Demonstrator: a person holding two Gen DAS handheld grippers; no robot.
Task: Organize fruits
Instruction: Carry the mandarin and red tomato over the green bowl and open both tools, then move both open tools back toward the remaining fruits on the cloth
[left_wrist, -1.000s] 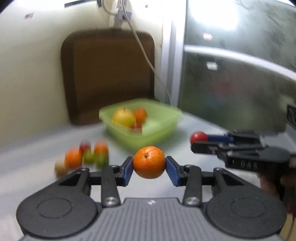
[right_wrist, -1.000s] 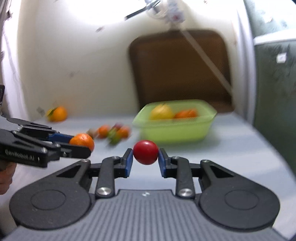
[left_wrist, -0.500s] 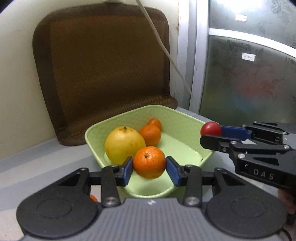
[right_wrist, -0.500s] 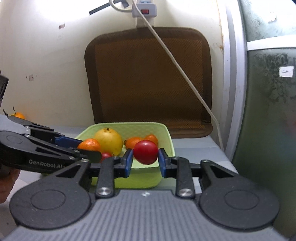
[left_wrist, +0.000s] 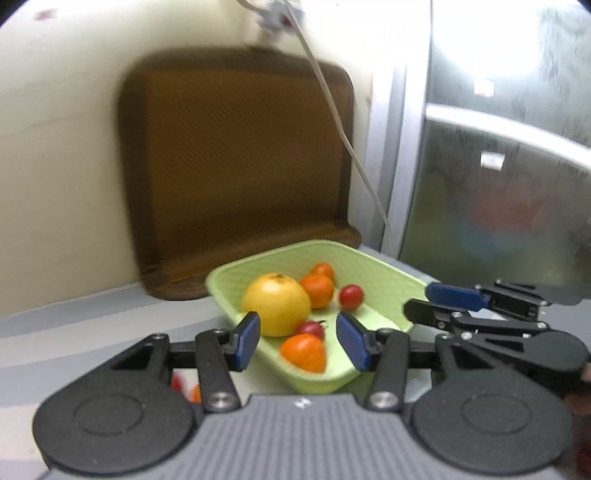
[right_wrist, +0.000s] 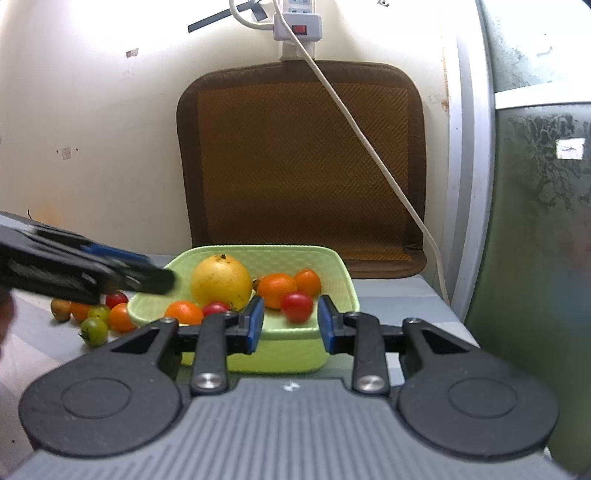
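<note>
**Both tools empty above the basket; the loose fruits lie to the left**

The surface in front of me carries the green basket, which sits straight ahead of both my tools and just below them. Inside it I see a big yellow fruit, some oranges and some small red tomatoes.

My left tool has its jaws wide apart and it holds nothing; an orange lies in the basket under the gap. My right tool is also wide open and empty, and a red tomato lies in the basket beyond its gap, touching neither pad.

The fruits not yet sorted are a small group of loose fruits on the surface, orange, green and red ones. From my right tool they lie to the left, outside the left wall of the basket. In the right wrist view my left tool is just above and beside this group, so I judge the left one is nearer to them. The next move turns on this: I think the left tool must go down and to its left side, while the right tool would have to cross over the basket. Which single fruit is easiest to take, I cannot tell.
</note>
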